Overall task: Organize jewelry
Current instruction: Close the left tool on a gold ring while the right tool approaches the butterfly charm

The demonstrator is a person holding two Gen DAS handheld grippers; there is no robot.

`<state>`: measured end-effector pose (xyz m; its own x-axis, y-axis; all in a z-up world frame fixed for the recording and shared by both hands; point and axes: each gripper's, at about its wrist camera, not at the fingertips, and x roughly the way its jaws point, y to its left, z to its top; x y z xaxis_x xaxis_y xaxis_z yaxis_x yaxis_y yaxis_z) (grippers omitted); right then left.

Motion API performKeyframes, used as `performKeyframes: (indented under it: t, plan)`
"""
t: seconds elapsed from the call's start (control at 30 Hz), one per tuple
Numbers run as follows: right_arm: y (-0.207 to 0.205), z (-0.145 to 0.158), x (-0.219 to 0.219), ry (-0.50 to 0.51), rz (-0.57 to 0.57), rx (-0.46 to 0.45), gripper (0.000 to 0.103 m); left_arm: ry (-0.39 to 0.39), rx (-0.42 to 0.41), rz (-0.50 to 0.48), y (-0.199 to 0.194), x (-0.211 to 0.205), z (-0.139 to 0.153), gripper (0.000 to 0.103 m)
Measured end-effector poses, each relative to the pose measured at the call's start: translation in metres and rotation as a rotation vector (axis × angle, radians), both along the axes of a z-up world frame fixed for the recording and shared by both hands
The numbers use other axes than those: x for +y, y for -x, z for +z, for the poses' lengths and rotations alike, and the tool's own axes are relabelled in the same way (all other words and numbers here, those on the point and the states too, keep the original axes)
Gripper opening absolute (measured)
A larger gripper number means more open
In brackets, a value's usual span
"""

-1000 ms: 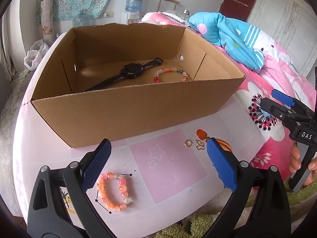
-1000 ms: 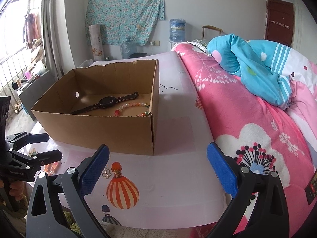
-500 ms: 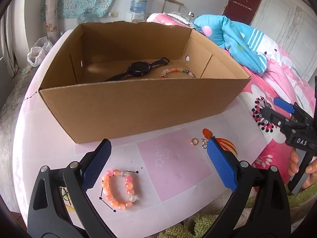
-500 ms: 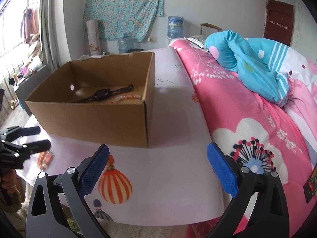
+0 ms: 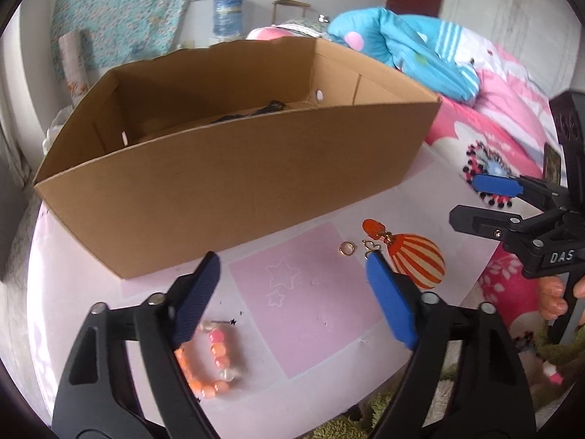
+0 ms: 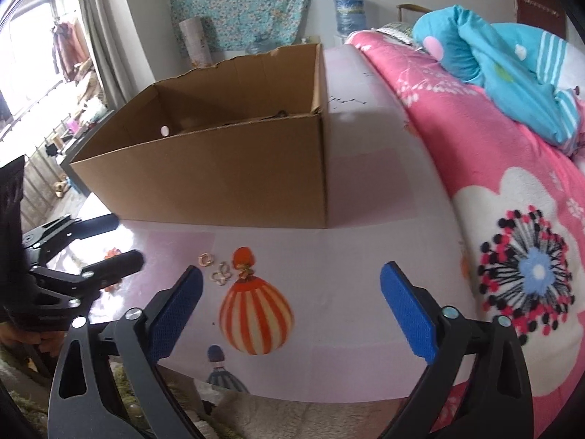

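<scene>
Jewelry is split between two places: part lies inside the cardboard box point(image 5: 234, 183), where only a dark strap-like item point(image 5: 252, 111) shows above the near wall, and part lies outside on the pink mat point(image 5: 310, 292). Outstanding items are the orange-pink bead bracelet point(image 5: 210, 362), partly under the left gripper's left finger, a small gold ring point(image 5: 346, 248), and a gold clasp piece point(image 5: 371, 246) with an orange pendant point(image 5: 373, 227) just beside the ring. The left gripper point(image 5: 292, 300) is held low over the mat, fingers spread apart and holding nothing. The right gripper point(image 6: 292, 314) is likewise spread and empty, near the ring and clasp. Judged status: partly complete; at least three loose items remain to be transferred to the box.
</scene>
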<state>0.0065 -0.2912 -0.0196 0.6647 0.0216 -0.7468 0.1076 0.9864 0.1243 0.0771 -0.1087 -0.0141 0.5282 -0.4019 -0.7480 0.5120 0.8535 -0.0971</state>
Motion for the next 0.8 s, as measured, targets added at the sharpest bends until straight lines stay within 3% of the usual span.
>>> performKeyframes:
  t: [0.3,0.43,0.8]
  plan:
    - [-0.009,-0.023,0.021,-0.055,0.07,0.066,0.057,0.0,0.063,-0.097,-0.01,-0.025,-0.012,0.042]
    - [-0.01,-0.027,0.027,-0.046,0.088,0.073,0.055,0.004,0.09,-0.13,-0.013,-0.035,-0.018,0.028]
    - [-0.016,-0.035,0.023,-0.065,0.101,0.078,0.055,-0.05,0.12,-0.156,-0.017,-0.054,-0.029,0.017]
